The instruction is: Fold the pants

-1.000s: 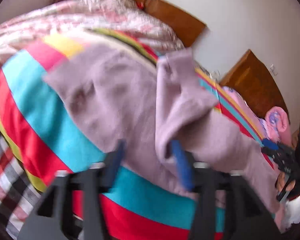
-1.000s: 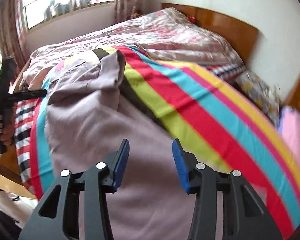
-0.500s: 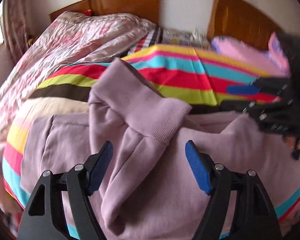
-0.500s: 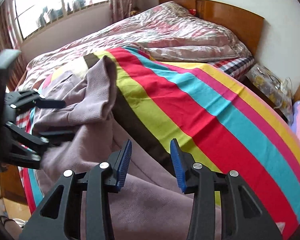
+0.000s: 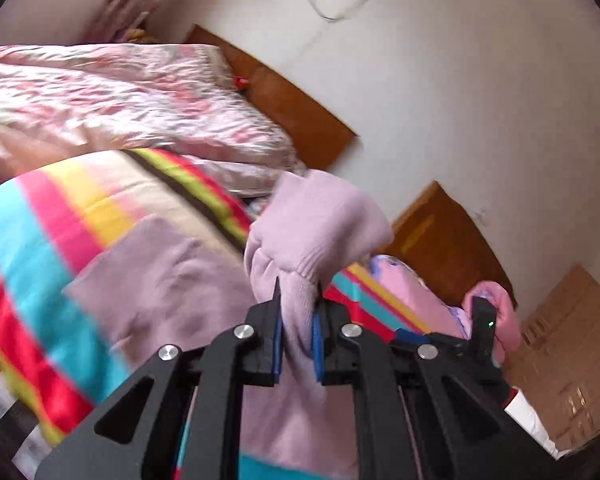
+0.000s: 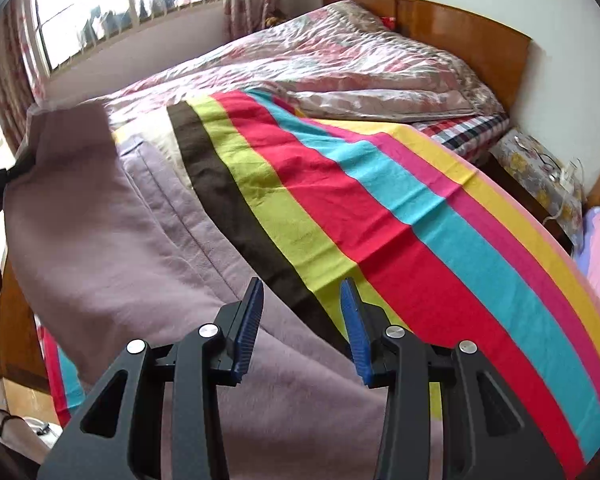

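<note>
Lilac knit pants (image 5: 172, 276) lie spread on a striped sheet (image 5: 40, 232) on the bed. My left gripper (image 5: 298, 320) is shut on a bunched leg end with its ribbed cuff (image 5: 320, 216), which is lifted off the bed. In the right wrist view that raised part (image 6: 72, 152) stretches to the left edge, where the left gripper (image 6: 16, 168) shows dark. My right gripper (image 6: 302, 316) hovers open over the pants (image 6: 120, 260) near their edge on the brown stripe, with nothing pinched between its blue pads.
A floral quilt (image 6: 340, 52) is heaped at the far side of the bed against a wooden headboard (image 6: 460, 28). Pink clothes (image 5: 412, 292) lie at the right. A nightstand with cables (image 6: 540, 168) stands beside the bed, with a window (image 6: 120, 4) behind.
The left gripper's jaws closed on the pants' leg end and lifted it up off the bed. The right gripper slid across the pants earlier and has since held still, open.
</note>
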Demonstrator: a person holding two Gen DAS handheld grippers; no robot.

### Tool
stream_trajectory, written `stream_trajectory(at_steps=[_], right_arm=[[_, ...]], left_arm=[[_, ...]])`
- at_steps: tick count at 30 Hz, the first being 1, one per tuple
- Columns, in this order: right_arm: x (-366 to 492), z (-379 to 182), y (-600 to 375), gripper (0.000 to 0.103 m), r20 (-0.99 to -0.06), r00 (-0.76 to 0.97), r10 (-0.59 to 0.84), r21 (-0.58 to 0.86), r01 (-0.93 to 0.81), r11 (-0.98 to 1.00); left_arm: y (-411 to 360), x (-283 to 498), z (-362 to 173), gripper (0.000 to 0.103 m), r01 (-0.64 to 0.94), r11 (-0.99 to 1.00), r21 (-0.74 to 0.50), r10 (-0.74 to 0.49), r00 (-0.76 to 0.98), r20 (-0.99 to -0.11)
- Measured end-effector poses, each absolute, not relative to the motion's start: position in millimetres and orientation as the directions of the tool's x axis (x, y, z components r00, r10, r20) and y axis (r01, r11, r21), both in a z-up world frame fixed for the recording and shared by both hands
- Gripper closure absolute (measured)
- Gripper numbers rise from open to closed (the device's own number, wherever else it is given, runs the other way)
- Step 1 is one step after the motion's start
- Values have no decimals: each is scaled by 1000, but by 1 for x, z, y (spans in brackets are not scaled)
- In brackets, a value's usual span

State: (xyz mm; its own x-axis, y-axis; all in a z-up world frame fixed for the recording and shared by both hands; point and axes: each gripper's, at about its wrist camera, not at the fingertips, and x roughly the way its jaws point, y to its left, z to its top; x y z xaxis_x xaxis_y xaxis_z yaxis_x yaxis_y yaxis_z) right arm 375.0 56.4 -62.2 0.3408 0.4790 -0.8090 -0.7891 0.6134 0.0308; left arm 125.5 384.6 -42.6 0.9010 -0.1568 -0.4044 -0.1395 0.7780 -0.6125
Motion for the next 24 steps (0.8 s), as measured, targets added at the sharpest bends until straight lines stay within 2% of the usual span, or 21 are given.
stream_trajectory(at_steps=[4, 7, 10, 13, 16, 21, 22, 24], right_arm=[[371, -81, 80, 72, -862, 247, 443, 27, -850, 526], [345, -89, 89, 72, -896, 161, 414, 24, -913, 407], [322, -92, 90, 72, -913, 126, 388, 4, -948, 317], [323, -87, 86, 72, -902, 122, 413, 27, -941, 337], [345, -81, 80, 72, -875, 121, 468, 92, -909, 407], [345, -99, 85, 72, -899, 143, 414, 38, -916, 400], [343, -100, 85, 73, -898, 153, 413, 25, -919, 394], [337, -98, 85, 86, -894, 206, 398, -40, -921, 388]], left_arm=[[395, 108, -88, 92, -235, 756, -611, -161, 838, -522], [389, 107, -112, 92, -269, 747, -608, -172, 805, -568], [393, 104, -124, 90, -280, 729, -624, -185, 798, -573], [395, 104, -127, 89, -277, 734, -620, -188, 795, -577], [395, 104, -128, 82, -289, 730, -619, -183, 790, -585], [395, 102, -125, 73, -305, 727, -615, -169, 789, -591], [396, 102, -126, 73, -307, 725, -617, -170, 789, -591], [394, 102, -124, 73, -311, 727, -612, -164, 787, -595]])
